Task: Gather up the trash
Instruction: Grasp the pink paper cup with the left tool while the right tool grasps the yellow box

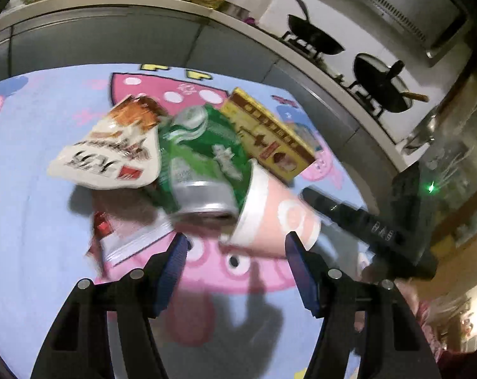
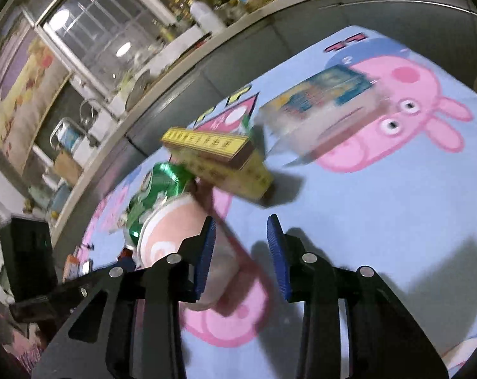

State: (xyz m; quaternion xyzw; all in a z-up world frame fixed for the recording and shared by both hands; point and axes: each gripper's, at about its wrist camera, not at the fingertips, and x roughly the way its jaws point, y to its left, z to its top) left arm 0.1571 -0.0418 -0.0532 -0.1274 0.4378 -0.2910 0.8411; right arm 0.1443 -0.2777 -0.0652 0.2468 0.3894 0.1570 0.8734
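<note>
Both hand-held grippers gape wide, holding nothing: left (image 1: 237, 249), right (image 2: 241, 233). Cup (image 1: 270, 218), can (image 1: 203, 164), box (image 1: 267, 135) and bag (image 1: 112, 151) are piled mid-tabletop (image 1: 33, 189)

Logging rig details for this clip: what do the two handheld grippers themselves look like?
Both match. The left gripper and right gripper each have a black plastic frame with triangular cut-outs and round silver fasteners. The fingers are flat blue pads; the right gripper's fingers show a fine ribbed texture. No cables, labels or sleeves are visible. From the left wrist view, the right gripper's black body shows a small green light.
</note>
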